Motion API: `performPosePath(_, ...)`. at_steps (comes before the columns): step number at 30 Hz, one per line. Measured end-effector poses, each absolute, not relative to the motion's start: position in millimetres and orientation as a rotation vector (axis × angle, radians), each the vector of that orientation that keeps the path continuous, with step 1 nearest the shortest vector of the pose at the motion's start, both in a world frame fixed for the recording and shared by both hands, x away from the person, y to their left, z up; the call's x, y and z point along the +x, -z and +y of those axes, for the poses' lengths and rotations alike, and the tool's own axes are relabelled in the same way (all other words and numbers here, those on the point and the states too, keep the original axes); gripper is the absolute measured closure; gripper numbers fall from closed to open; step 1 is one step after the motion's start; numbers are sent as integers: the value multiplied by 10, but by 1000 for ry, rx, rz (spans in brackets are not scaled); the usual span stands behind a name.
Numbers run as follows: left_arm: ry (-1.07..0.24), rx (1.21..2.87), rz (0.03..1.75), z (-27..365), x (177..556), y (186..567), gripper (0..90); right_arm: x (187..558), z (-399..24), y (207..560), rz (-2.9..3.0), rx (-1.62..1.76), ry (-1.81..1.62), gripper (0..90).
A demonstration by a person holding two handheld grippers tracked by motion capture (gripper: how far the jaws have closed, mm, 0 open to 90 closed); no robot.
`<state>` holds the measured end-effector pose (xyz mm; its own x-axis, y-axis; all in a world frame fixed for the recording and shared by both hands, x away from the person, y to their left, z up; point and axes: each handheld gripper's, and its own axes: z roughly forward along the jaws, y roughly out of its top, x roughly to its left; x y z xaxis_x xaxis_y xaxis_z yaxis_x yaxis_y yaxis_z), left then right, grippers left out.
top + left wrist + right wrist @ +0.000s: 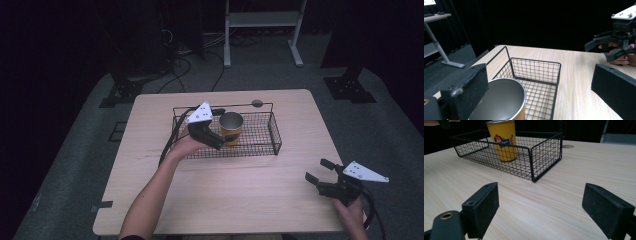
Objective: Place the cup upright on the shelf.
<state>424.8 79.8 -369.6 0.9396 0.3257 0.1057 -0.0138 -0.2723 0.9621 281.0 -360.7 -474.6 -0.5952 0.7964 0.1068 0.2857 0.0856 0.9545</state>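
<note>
A yellow cup (232, 131) with a steel inside and a cartoon print stands upright in a black wire basket (262, 145) at the table's middle. My left gripper (220, 126) reaches into the basket from the left, open, with one jaw on each side of the cup. In the left gripper view the cup (501, 102) sits right beside the left jaw, and that gripper (539, 75) holds nothing. My right gripper (318, 170) hovers open near the table's front right corner. Its own view shows the gripper (541, 195) pointing across bare wood at the basket (534, 157) and cup (502, 140).
The light wooden table (225, 200) has a round cable hole (257, 103) behind the basket. A white desk frame (262, 20) and cables lie on the floor beyond. The other hand's gripper (609, 47) shows far right in the left gripper view.
</note>
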Motion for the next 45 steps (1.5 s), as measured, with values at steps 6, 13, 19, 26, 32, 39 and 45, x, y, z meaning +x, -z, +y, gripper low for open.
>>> performPosePath(6, -331, 1809, 229, 846, 4147, 3706, 3, 2808, -3601, 4746, 1927, 1068, -1525, 131)
performPosePath(13, -333, 1791, 227, 909, 4029, 3735, 3, 2806, -3597, 4746, 1928, 1069, -1524, 131)
performPosePath(19, -335, 1789, 230, 950, 3962, 3775, 3, 2807, -3596, 4747, 1928, 1069, -1521, 131)
performPosePath(26, -343, 1782, 237, 998, 3891, 3818, 3, 2808, -3594, 4748, 1930, 1068, -1519, 131)
performPosePath(32, -342, 1774, 253, 1047, 3834, 3873, 3, 2807, -3591, 4748, 1931, 1069, -1517, 131)
performPosePath(39, -343, 1766, 258, 1094, 3748, 3940, 3, 2808, -3590, 4749, 1934, 1068, -1513, 131)
performPosePath(45, -347, 1772, 243, 1097, 3682, 3941, 3, 2808, -3588, 4750, 1935, 1069, -1510, 131)
